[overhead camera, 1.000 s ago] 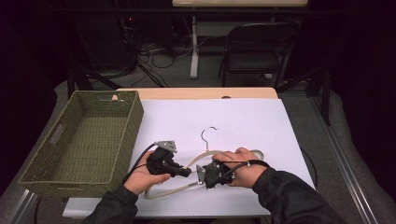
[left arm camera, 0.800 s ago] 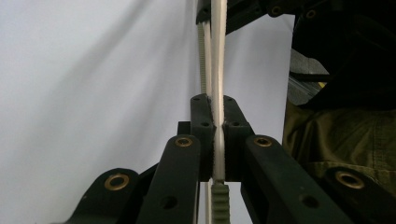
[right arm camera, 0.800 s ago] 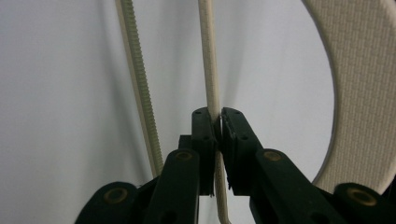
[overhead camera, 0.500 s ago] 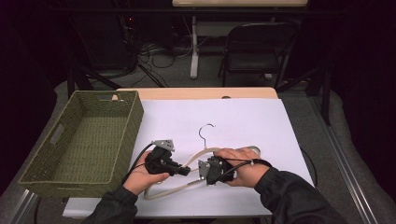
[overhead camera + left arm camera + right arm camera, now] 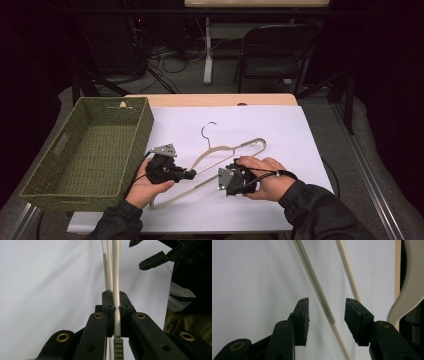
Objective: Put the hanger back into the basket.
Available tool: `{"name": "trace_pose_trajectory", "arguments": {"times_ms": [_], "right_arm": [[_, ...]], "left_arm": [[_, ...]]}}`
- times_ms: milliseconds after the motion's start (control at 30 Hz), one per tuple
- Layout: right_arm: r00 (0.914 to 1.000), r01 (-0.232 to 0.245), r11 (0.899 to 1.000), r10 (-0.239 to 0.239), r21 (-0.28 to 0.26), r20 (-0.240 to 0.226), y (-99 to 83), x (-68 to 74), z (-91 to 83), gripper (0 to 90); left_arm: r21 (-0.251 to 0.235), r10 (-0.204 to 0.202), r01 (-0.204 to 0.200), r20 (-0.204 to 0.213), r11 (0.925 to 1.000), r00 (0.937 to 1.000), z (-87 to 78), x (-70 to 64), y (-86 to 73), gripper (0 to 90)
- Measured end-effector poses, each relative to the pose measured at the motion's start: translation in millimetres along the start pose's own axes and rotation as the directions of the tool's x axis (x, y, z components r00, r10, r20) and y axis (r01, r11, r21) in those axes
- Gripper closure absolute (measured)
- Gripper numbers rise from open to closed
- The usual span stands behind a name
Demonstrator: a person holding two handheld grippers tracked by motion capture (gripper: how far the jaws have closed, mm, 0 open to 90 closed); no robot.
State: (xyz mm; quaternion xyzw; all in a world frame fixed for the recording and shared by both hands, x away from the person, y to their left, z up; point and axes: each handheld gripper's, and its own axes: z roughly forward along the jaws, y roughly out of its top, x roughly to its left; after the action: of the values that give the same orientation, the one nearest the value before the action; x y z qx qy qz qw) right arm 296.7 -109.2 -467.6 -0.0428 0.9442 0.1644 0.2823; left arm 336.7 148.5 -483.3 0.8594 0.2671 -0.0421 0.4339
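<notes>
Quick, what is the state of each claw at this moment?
Left claw: closed, holding a bar of the hanger.
Right claw: open, holding nothing; the hanger's ribbed bar lies between its jaws.

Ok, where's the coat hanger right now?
In the high view the coat hanger lies on the white sheet right of the woven basket, with the left gripper clamped on its bar and the right gripper open beside it.
</notes>
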Motion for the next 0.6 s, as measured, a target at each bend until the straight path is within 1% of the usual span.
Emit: {"name": "trace_pose_trajectory", "arguments": {"times_ms": [33, 67, 100, 133, 167, 200, 233, 267, 333, 367, 400, 467, 533, 567, 600], "right_arm": [[1.0000, -0.005, 1.000, 0.005, -0.004, -0.004, -1.2, -0.2, -0.6, 54.3], [0.9999, -0.011, 1.000, 0.011, -0.003, -0.004, -2.3, -0.4, -1.2, 54.0], [0.9998, -0.017, 1.000, 0.017, 0.003, -0.009, -3.4, -0.4, -1.7, 54.0], [0.9998, -0.017, 1.000, 0.017, 0.003, 0.000, -4.7, 0.0, -1.7, 53.9], [0.9997, -0.025, 1.000, 0.025, 0.002, -0.004, -6.1, 0.3, -1.2, 53.6], [0.9998, -0.019, 1.000, 0.019, 0.005, -0.003, -7.0, 0.2, -0.9, 53.4], [0.9998, -0.019, 1.000, 0.019, 0.005, -0.003, -7.0, 0.2, -0.9, 53.4], [0.9996, -0.028, 1.000, 0.028, 0.009, -0.006, -9.1, 1.2, -0.6, 53.0], [0.9992, -0.040, 0.999, 0.040, 0.017, -0.007, -10.4, 2.0, -0.6, 52.8], [0.9995, -0.032, 0.999, 0.032, 0.013, -0.008, -11.2, 1.1, -0.3, 52.6], [0.9995, -0.032, 0.999, 0.032, 0.013, -0.008, -11.2, 1.1, -0.3, 52.6], [0.9988, -0.048, 0.999, 0.048, 0.012, -0.008, -13.9, 0.6, 0.1, 52.4], [0.9987, -0.051, 0.999, 0.051, 0.018, -0.004, -15.7, -0.1, 0.3, 51.8], [0.9988, -0.049, 0.999, 0.049, 0.022, -0.005, -16.3, -0.3, 0.4, 51.3], [0.9977, -0.066, 0.997, 0.067, 0.026, -0.013, -17.2, 0.3, 0.3, 50.7]], "left_arm": [[-0.010, 0.001, -0.001, -0.004, 0.9999, 1.0000, -2.7, -1.0, 0.5, 87.2], [-0.025, -0.008, 0.008, -0.021, 0.9997, 0.9997, -7.8, -3.1, 1.1, 87.2], [-0.028, -0.008, 0.007, -0.035, 0.9996, 0.9994, -10.1, -4.0, 1.2, 87.2], [-0.037, -0.011, 0.009, -0.043, 0.9993, 0.9990, -11.9, -4.6, 1.0, 87.2], [-0.040, -0.020, 0.018, -0.044, 0.9990, 0.9988, -13.7, -5.2, 0.8, 87.2], [-0.045, -0.023, 0.021, -0.053, 0.9988, 0.9983, -15.4, -5.9, 0.4, 87.2], [-0.045, -0.023, 0.021, -0.053, 0.9988, 0.9983, -15.4, -5.9, 0.4, 87.2], [-0.047, -0.032, 0.029, -0.065, 0.9985, 0.9974, -18.5, -7.5, -0.2, 87.2], [-0.049, -0.035, 0.031, -0.084, 0.9983, 0.9959, -21.6, -9.7, -0.1, 87.2], [-0.049, -0.035, 0.031, -0.084, 0.9983, 0.9959, -21.6, -9.7, -0.1, 87.2], [-0.052, -0.040, 0.035, -0.097, 0.9980, 0.9945, -23.2, -11.2, 0.1, 87.2], [-0.052, -0.044, 0.038, -0.112, 0.9979, 0.9928, -27.5, -13.7, 1.2, 87.2], [-0.054, -0.044, 0.038, -0.126, 0.9978, 0.9910, -32.5, -16.8, 2.6, 87.2], [-0.053, -0.038, 0.030, -0.148, 0.9981, 0.9882, -37.9, -20.8, 4.4, 87.2], [-0.053, -0.038, 0.030, -0.148, 0.9981, 0.9882, -37.9, -20.8, 4.4, 87.2]]}}
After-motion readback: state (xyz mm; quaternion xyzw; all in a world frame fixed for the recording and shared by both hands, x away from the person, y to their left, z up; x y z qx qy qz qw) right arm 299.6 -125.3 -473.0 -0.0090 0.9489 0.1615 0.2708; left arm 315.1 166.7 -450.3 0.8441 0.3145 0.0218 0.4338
